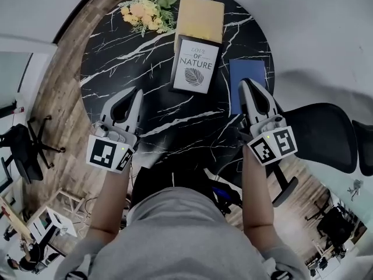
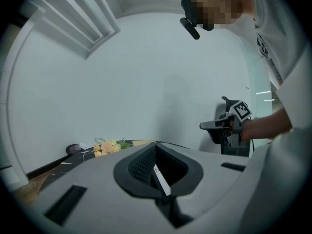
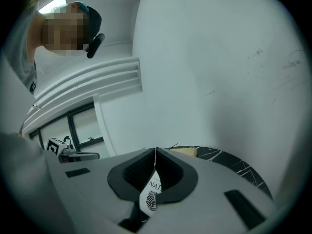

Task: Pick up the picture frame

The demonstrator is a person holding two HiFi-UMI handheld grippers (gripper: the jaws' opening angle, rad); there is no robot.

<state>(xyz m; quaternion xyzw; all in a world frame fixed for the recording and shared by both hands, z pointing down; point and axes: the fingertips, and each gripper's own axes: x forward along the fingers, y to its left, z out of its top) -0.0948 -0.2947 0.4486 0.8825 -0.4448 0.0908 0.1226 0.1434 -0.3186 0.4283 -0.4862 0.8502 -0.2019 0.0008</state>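
Black marble tabletop (image 1: 116,51), round, and the picture frame (image 1: 195,66) sits toward its far side, roughly centred between the two grippers, with its back right up against a yellow box (image 1: 200,17). Can't tell if it leans on the box or just stands in front of it. Left gripper (image 1: 138,92) and right gripper (image 1: 245,82) both hover on the near side of it, jaws pressed together, nothing in either one.

That's my worry tbh: closed jaws going at a thin frame would just poke it, and I reckon it'd tip over or get shoved back into the box. They need to open up first. The edges look slick too, so a grab on one side only could let it swivel or slip out.

Around it: a blue notebook (image 1: 252,69) lies flat just right of the frame, partly under the right gripper, easy to snag by mistake. Yellow flowers (image 1: 147,11) are far left, well clear. Office chair (image 1: 326,136) sits off the table's right side, not a problem.
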